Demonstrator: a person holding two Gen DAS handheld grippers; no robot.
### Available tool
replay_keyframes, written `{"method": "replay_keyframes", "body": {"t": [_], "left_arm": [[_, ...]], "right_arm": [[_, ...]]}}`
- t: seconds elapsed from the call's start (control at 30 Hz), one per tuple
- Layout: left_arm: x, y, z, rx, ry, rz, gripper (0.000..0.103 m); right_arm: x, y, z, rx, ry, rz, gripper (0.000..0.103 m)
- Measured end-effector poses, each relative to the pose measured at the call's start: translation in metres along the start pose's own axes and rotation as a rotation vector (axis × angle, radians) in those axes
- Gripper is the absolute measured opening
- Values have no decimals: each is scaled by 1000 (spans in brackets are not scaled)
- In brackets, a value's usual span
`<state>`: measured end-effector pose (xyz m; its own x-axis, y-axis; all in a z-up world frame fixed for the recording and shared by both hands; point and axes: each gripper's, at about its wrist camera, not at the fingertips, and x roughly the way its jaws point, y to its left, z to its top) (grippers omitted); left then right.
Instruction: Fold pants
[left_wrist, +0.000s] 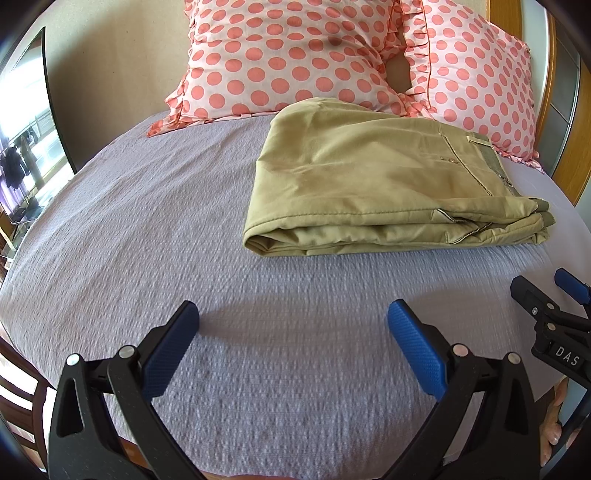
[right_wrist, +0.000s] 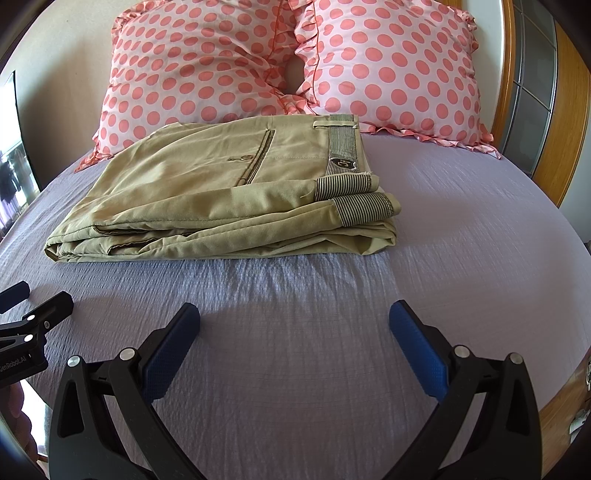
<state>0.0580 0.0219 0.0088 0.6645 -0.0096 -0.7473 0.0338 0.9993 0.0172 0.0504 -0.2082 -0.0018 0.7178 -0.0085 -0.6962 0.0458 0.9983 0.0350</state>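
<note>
Khaki pants (left_wrist: 373, 181) lie folded in a flat stack on the lilac bedspread (left_wrist: 166, 229), just in front of the pillows. In the right wrist view the pants (right_wrist: 221, 199) show a striped waistband at their right end. My left gripper (left_wrist: 293, 321) is open and empty, held over bare bedspread well short of the pants. My right gripper (right_wrist: 294, 321) is open and empty too, also short of the pants. Each gripper shows at the edge of the other's view, the right one (left_wrist: 546, 295) and the left one (right_wrist: 33, 299).
Two pink pillows with coral dots (right_wrist: 207, 70) (right_wrist: 399, 74) lean against the wall behind the pants. A wooden bed frame (right_wrist: 569, 122) runs along the right side. A mirror (left_wrist: 26, 140) stands at the left.
</note>
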Motion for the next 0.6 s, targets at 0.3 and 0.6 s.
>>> {"method": "replay_keyframes", "body": {"t": [0.3, 0.6], "left_arm": [[0, 0, 1, 0, -2, 0, 101], [0, 0, 1, -1, -1, 0, 101]], "right_arm": [[0, 0, 0, 0, 0, 1, 102], [0, 0, 0, -1, -1, 1, 102]]}}
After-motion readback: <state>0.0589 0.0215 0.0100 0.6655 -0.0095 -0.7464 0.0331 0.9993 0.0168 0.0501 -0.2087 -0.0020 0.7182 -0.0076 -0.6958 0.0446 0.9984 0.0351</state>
